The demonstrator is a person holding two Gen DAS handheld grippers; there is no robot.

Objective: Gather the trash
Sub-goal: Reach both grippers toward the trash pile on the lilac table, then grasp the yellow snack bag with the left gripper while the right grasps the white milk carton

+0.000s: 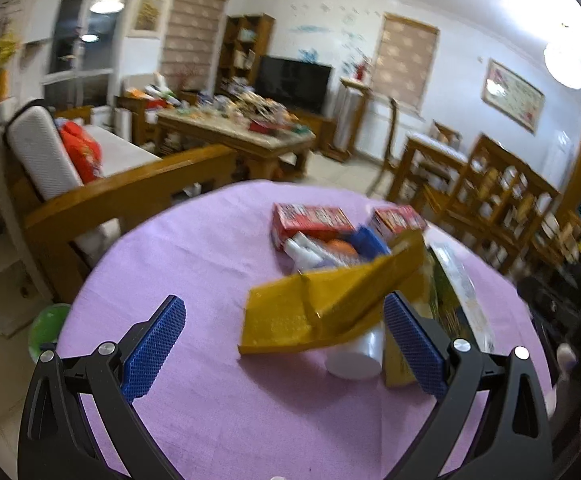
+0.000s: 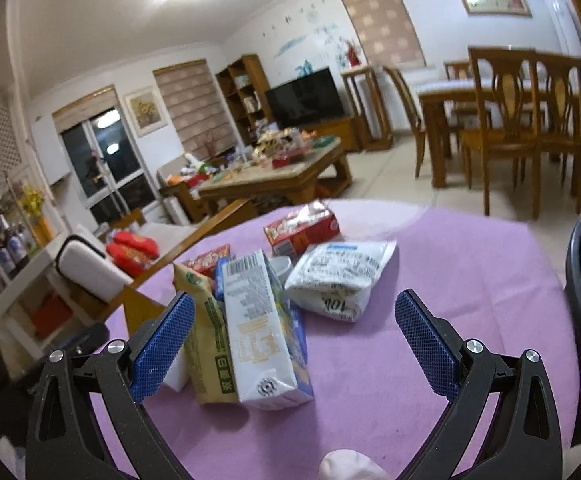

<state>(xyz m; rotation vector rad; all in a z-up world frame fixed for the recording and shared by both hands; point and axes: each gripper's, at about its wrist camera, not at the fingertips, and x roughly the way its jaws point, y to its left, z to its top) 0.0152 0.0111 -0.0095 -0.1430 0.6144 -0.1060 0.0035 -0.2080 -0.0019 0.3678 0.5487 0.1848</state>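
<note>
Trash lies in one heap on the round table (image 2: 470,280), which is covered by a purple cloth.

Count, right wrist view: one milk carton (image 2: 260,328), one yellow-green pack (image 2: 202,332) just left of it and touching, one white pouch (image 2: 340,276), two red boxes (image 2: 302,228) (image 2: 208,260), one white cup (image 2: 280,266) partly hidden behind the carton. Left wrist view: one yellow bag (image 1: 318,308), one white cup (image 1: 356,354) on its side under the bag, two red boxes (image 1: 310,220) (image 1: 398,218), and a blurred blue and white jumble between them that cannot be counted.

Orientation: the carton lies tilted, long axis running away from the right camera, base end with round seal nearest, barcode end far. The pouch lies flat to its right, apart from the carton. The yellow bag's long axis runs left to right, its right end raised.

Left gripper (image 1: 286,340): jaws spread wide, nothing between the pads; the yellow bag sits ahead, towards the right finger (image 1: 414,344). Contact there cannot be determined.

Right gripper (image 2: 294,344): jaws spread wide; the carton and pack stand between the fingers, close to the left finger (image 2: 162,348), not gripped.
</note>
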